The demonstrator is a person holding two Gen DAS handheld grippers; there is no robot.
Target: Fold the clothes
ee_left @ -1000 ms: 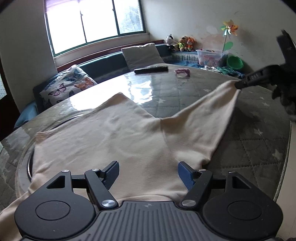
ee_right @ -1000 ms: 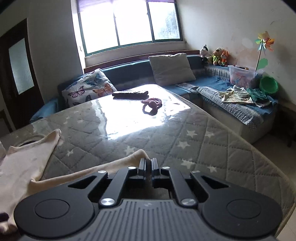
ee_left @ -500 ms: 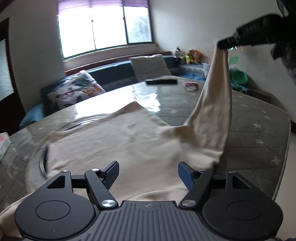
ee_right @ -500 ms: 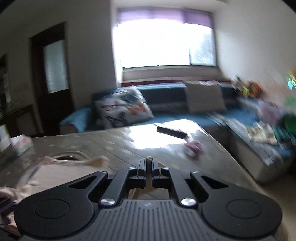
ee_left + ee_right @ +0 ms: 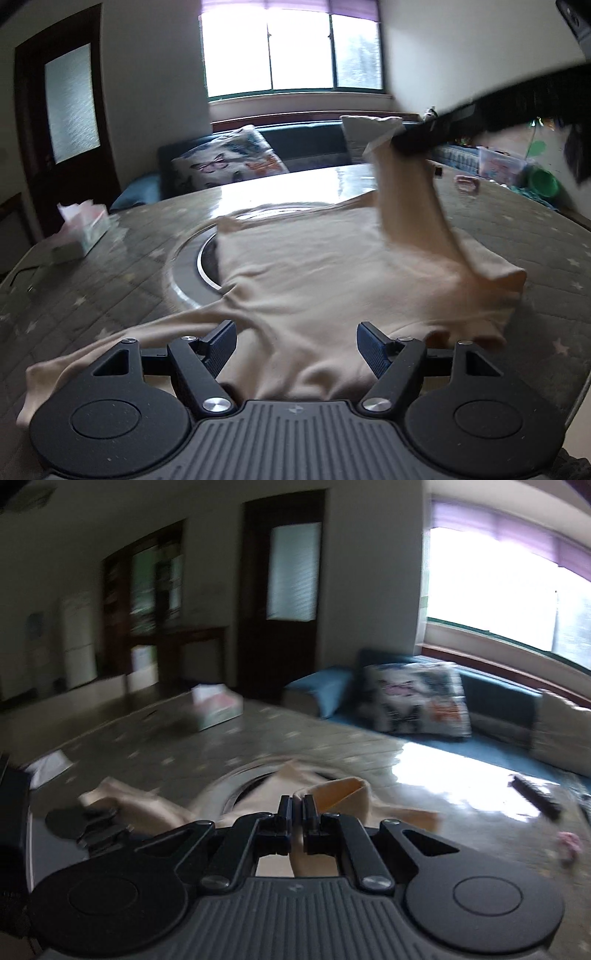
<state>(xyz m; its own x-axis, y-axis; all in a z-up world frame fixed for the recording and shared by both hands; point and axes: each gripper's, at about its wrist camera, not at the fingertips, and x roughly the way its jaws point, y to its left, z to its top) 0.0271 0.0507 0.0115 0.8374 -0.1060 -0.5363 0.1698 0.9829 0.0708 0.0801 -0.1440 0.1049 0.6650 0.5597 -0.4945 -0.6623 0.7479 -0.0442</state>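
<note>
Both wrist views sit low and close over the grey star-quilted table [image 5: 110, 295], angled downward. The left faces the bright window [image 5: 291, 51] beyond it; the right, blurred, faces the dark door [image 5: 284, 587]. They share the table's butterfly-print cushion [image 5: 232, 162] side.

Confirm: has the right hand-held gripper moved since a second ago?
Yes. In the left wrist view the right hand-held gripper, shut on the sleeve, has lifted off the table's right edge and swung left over the shirt.

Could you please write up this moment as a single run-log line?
phase: folding sleeve over | right gripper: shut on sleeve, lifted above shirt body | left gripper: open over the hem, not gripping | surface: quilted table
</note>
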